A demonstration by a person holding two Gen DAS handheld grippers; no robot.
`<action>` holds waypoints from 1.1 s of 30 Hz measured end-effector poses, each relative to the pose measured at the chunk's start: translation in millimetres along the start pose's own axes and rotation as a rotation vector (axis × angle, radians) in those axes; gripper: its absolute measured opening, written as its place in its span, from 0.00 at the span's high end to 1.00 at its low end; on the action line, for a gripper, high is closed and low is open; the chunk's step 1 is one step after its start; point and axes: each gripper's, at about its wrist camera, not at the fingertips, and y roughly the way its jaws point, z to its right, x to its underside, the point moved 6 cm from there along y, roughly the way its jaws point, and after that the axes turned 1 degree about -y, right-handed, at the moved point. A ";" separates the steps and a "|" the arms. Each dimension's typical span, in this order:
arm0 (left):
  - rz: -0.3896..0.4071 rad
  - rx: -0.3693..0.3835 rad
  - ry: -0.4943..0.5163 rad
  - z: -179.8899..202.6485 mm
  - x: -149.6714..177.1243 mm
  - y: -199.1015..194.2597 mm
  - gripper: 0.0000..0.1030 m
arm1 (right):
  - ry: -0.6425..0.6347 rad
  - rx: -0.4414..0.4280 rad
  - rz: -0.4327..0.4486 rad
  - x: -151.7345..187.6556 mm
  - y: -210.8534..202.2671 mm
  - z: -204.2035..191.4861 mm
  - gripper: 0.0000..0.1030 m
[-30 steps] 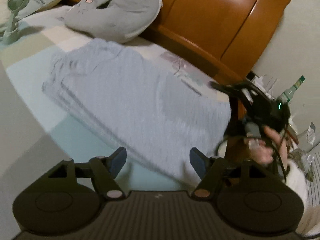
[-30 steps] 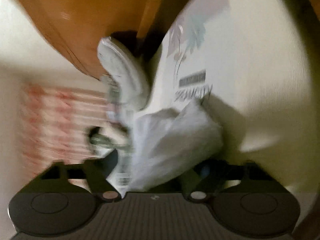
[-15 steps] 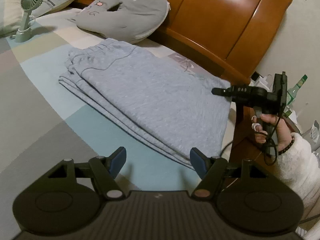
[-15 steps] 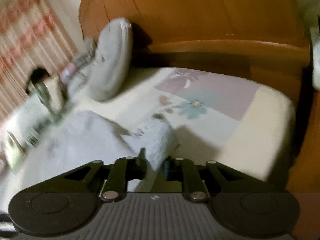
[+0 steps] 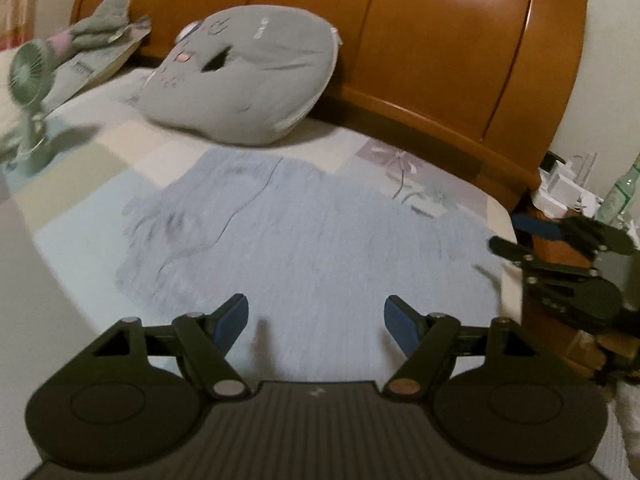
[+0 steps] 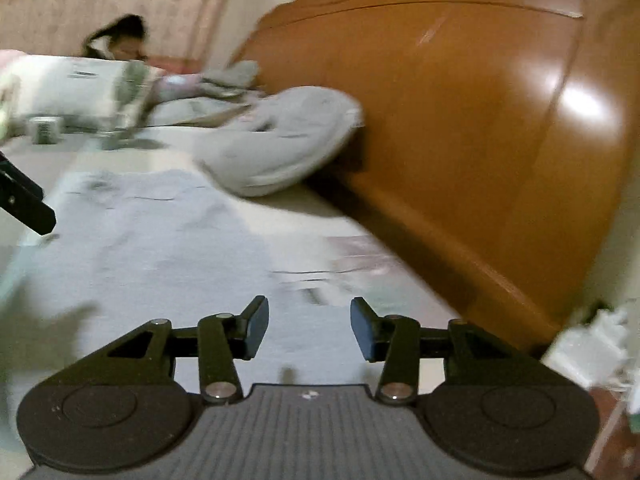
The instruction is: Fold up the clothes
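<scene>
The pale grey-blue knit garment (image 5: 312, 248) lies flat, part-folded, on the patchwork bed sheet (image 5: 72, 184) near the grey cushion (image 5: 248, 76). Step in hand: between folds, nothing gripped. Left gripper (image 5: 316, 320) hovers over the near edge, jaws opening, empty. Right gripper (image 6: 309, 328), jaws opening, empty. Next move likely: pinch an edge and fold it across.

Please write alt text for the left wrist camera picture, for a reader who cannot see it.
A light blue garment lies flat on a bed, and the left gripper is over its near part with jaws opening and nothing between them. Behind it a grey cushion leans on the wooden headboard; the right gripper shows at the right edge.
</scene>
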 end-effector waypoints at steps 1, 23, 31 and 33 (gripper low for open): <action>-0.010 0.012 0.002 1.9 -2.9 11.7 0.27 | 0.025 -0.029 -0.001 -1.7 0.2 4.6 0.50; -0.026 -0.248 0.102 -3.1 69.0 -39.6 0.14 | 0.042 -0.431 -0.193 44.9 -42.8 -37.3 0.26; 0.004 -0.219 -0.069 -0.8 119.7 -86.9 0.12 | 0.276 -0.636 -0.320 72.3 -56.0 -52.3 0.27; 0.006 -0.222 -0.088 -0.9 126.8 -94.1 0.12 | 0.309 -0.669 -0.301 68.6 -54.3 -62.6 0.27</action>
